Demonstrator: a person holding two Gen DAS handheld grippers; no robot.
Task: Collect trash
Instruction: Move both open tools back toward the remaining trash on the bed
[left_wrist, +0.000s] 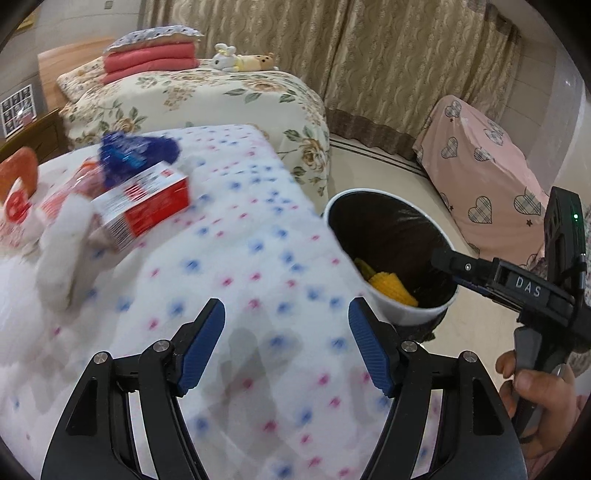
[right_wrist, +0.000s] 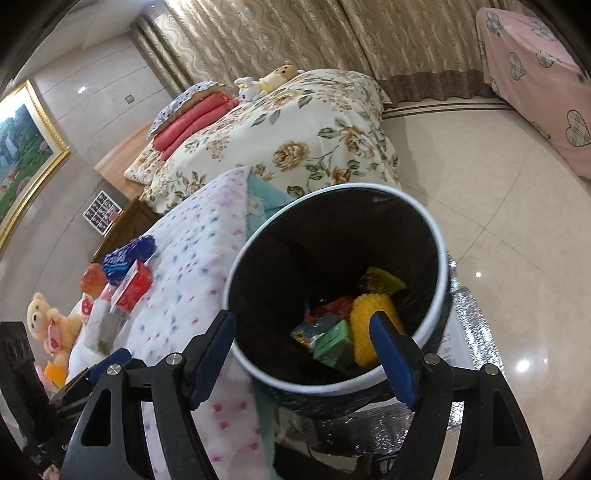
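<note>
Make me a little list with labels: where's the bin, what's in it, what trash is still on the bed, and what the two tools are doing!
bin: white trash bin with black liner, on the floor beside the dotted blanket
in the bin: yellow corn cob, green carton, colourful wrappers
still on the bed: red box, blue packet, more red packaging, blurred
left tool: open, empty, over the blanket
right tool: open, empty, above the bin
</note>
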